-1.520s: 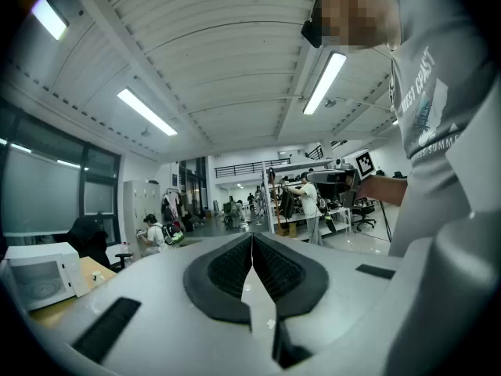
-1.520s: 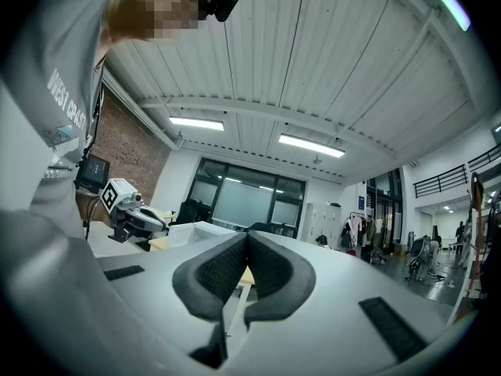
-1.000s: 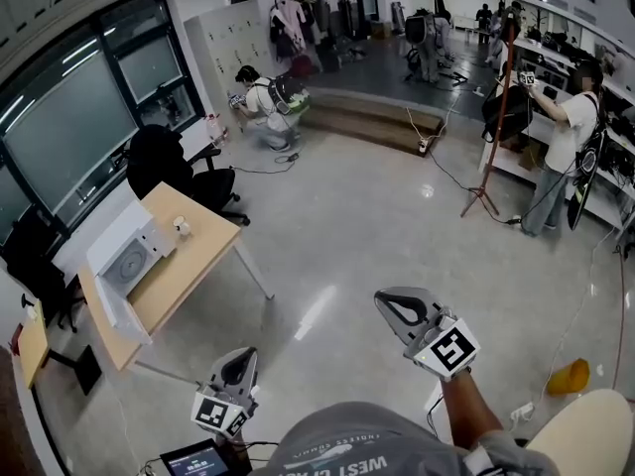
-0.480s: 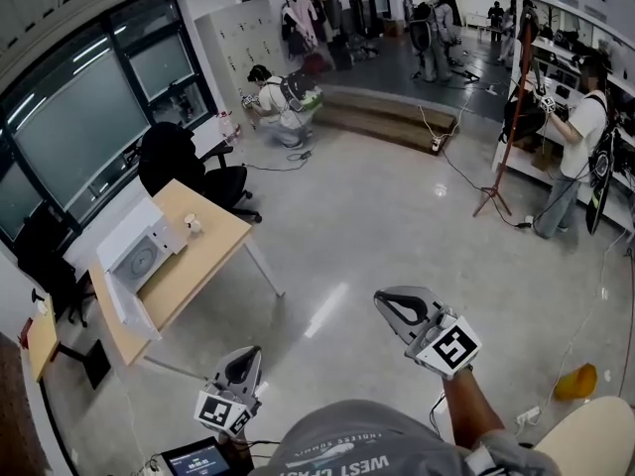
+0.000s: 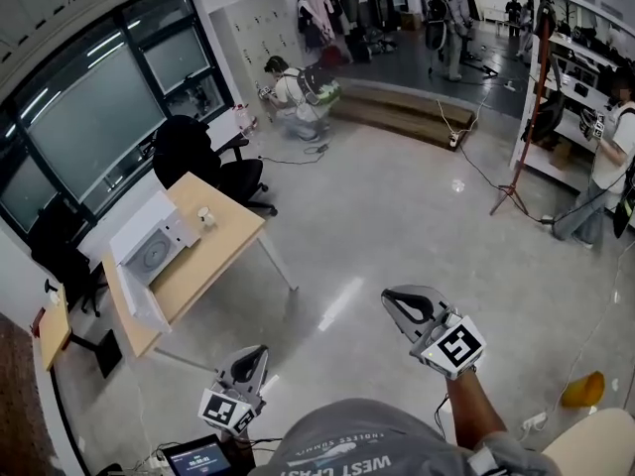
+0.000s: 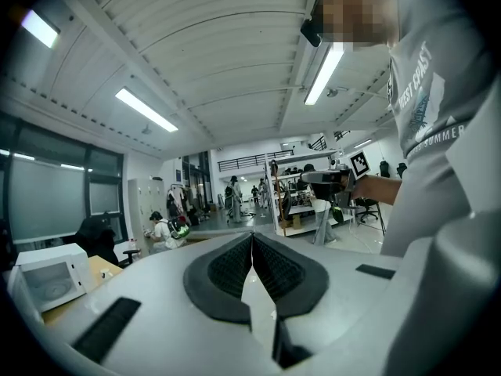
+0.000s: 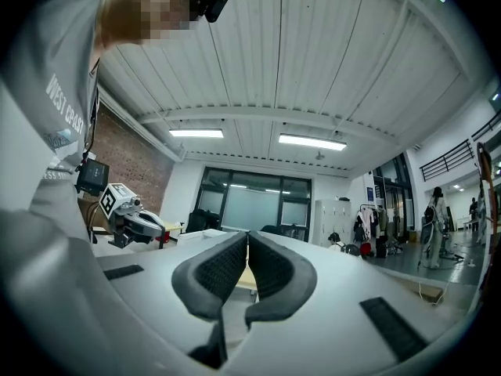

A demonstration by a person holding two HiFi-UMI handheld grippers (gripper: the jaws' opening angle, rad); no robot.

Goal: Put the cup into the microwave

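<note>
From head height we look steeply down over the floor (image 5: 397,216), with the left gripper (image 5: 255,353) and right gripper (image 5: 394,299) near us and the microwave (image 5: 151,249) far left. Each gripper camera looks roughly level along its own jaws, close up; each catches the other gripper, and the left one shares the microwave with the head view

The microwave (image 5: 149,250) is white, the cup (image 5: 205,216) pale, the table (image 5: 211,259) light wood with white legs, the floor (image 5: 397,226) glossy grey.

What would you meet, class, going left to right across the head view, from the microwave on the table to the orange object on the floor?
microwave → cup → right gripper → orange object
</note>
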